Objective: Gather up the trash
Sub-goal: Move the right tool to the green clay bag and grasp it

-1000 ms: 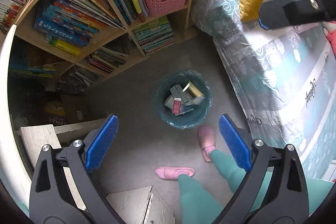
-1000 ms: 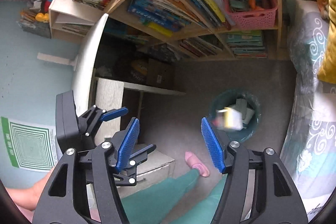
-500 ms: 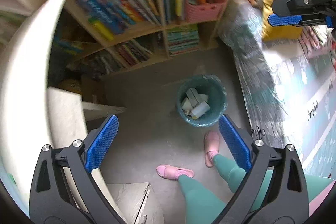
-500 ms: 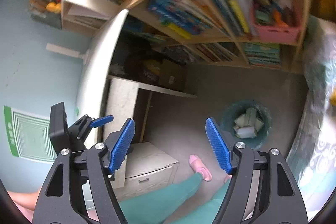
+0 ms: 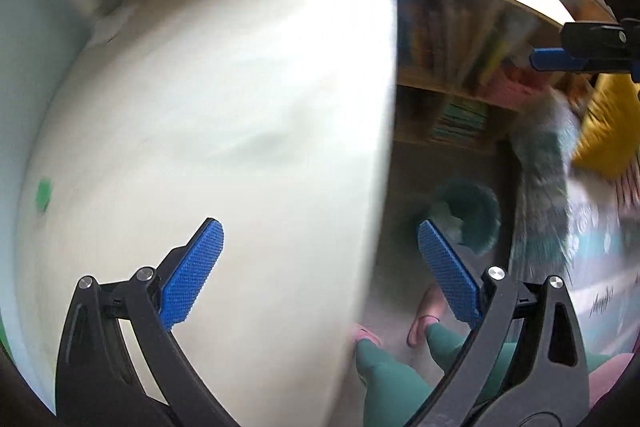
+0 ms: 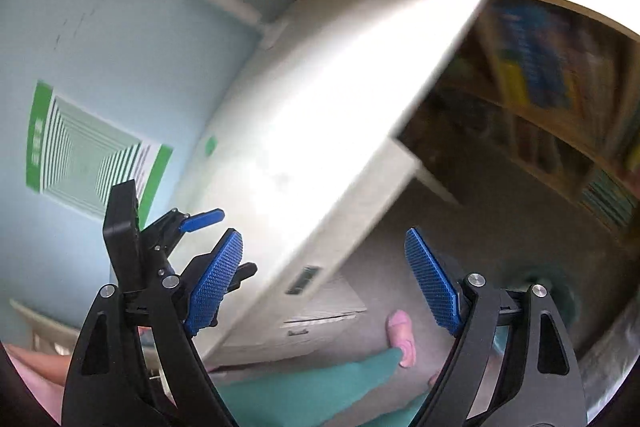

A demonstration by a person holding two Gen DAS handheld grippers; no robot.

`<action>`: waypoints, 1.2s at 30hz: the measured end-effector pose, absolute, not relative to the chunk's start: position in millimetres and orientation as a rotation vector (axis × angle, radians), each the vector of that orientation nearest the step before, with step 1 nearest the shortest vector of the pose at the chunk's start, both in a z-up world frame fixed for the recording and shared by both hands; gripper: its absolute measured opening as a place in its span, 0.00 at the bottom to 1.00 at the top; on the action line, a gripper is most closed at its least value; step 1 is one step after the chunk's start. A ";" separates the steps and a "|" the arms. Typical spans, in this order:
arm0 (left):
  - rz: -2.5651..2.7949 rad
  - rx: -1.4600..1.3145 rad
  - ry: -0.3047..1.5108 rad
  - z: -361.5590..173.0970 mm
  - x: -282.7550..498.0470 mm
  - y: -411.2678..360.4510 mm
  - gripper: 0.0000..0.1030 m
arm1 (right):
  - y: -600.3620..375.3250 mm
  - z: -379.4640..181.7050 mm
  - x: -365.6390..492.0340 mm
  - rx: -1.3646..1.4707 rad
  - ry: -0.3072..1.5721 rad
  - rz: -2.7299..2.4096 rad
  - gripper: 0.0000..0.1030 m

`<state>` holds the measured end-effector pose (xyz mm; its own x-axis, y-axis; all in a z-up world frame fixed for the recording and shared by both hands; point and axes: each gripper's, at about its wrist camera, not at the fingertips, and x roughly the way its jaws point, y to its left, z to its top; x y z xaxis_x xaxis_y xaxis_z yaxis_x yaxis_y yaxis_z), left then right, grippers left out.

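Observation:
Both views are blurred by motion. My left gripper (image 5: pixel 320 267) is open and empty, over the white table top (image 5: pixel 208 115) and its right edge. The teal trash bin (image 5: pixel 476 211) stands on the floor beyond that edge, blurred, with pale pieces inside. My right gripper (image 6: pixel 324 279) is open and empty, above the table's edge (image 6: pixel 320 131). A sliver of the bin (image 6: pixel 560 287) shows behind its right finger. The right gripper (image 5: pixel 592 47) also shows at the top right of the left wrist view, and the left gripper (image 6: pixel 168 239) shows at the left of the right wrist view.
A bookshelf (image 5: pixel 460 39) full of books stands behind the table. A bed with a patterned cover (image 5: pixel 560 195) and a yellow cushion (image 5: pixel 608 123) is at right. My legs and pink slippers (image 6: pixel 402 335) are on the grey floor. A drawer unit (image 6: pixel 320 315) sits under the table.
Both grippers have swung left and up, away from the bin and towards the white table top. The bin has slid to the right of both views. Both stay open.

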<state>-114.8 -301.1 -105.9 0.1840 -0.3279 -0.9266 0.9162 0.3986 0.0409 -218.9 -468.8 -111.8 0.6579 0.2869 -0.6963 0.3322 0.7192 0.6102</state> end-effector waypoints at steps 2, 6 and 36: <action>-0.928 0.668 1.029 -102.4 -86.8 -273.5 0.93 | -454.9 -109.8 -189.6 0.774 0.893 0.011 0.82; -0.829 0.585 1.052 -98.6 -36.7 -222.3 0.93 | -419.3 -108.3 -119.7 0.724 0.936 0.099 0.83; -0.295 0.176 1.195 -146.8 225.4 83.5 0.93 | -172.6 -196.9 314.6 0.098 1.234 0.233 0.84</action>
<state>225.4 83.5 -146.8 0.3348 -0.1324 -0.9329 0.3167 0.9483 -0.0209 314.6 -172.6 -196.9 0.3102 0.2293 -0.9226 -0.1235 0.9720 0.2000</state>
